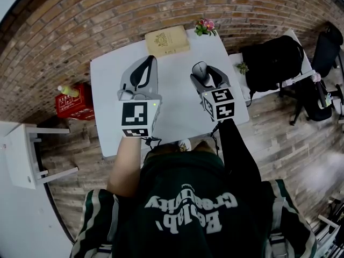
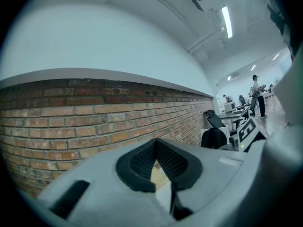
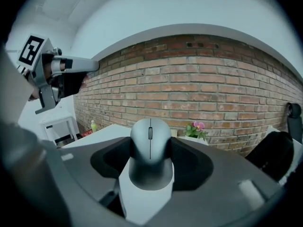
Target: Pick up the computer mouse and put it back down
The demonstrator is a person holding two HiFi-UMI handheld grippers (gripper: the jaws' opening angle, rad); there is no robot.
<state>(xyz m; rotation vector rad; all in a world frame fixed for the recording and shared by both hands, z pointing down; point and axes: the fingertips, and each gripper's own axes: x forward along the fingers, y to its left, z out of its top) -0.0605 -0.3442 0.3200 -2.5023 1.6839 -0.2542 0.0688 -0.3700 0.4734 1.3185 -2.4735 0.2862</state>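
Observation:
A grey computer mouse (image 1: 200, 69) (image 3: 150, 141) sits between the jaws of my right gripper (image 1: 203, 72) (image 3: 150, 151), over the right part of the white table (image 1: 107, 90). The black pads (image 3: 189, 161) press on both of its sides, and its scroll wheel faces the camera. My left gripper (image 1: 149, 62) (image 2: 156, 144) hovers over the table's middle left, pointing level at the brick wall. Its jaws meet at the tips and hold nothing.
A beige book (image 1: 167, 41) lies at the table's far edge, next to a small pot of flowers (image 1: 205, 27) (image 3: 196, 128). A black backpack (image 1: 271, 63) rests on a side table at the right. A red crate (image 1: 72, 105) and a white stool (image 1: 27, 149) stand on the floor at the left.

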